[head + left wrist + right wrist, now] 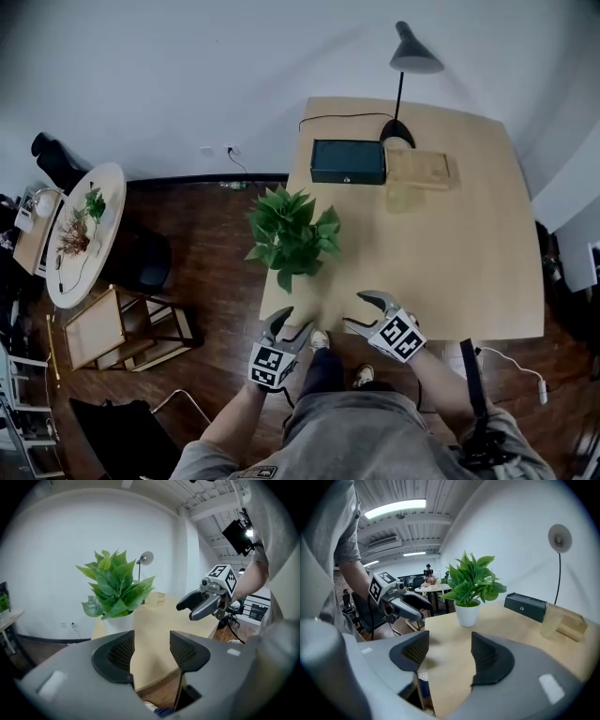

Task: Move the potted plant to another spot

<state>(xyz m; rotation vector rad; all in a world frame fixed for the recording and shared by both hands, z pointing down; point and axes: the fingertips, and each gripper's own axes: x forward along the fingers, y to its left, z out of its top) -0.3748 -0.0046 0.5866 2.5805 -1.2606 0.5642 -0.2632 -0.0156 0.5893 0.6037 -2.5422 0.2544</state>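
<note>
The potted plant (291, 234) has broad green leaves and a white pot (467, 613). It stands upright near the front left corner of the light wooden table (450, 253). Both grippers hover at the table's front edge, apart from the plant. My left gripper (292, 323) is below the plant, at the table's edge; in its own view its jaws (152, 651) stand open with only tabletop between them. My right gripper (356, 309) is to the right of it, over the table edge, and its jaws (450, 656) are also open and hold nothing. The pot lies beyond both pairs of jaws.
A black box (348, 161), a lamp (412, 56) with its cable, a wooden block (419, 169) and a pale cup (551, 620) sit at the table's far side. Left of the table, on the dark wood floor, are a round side table (84, 234) and a wooden stool (122, 328).
</note>
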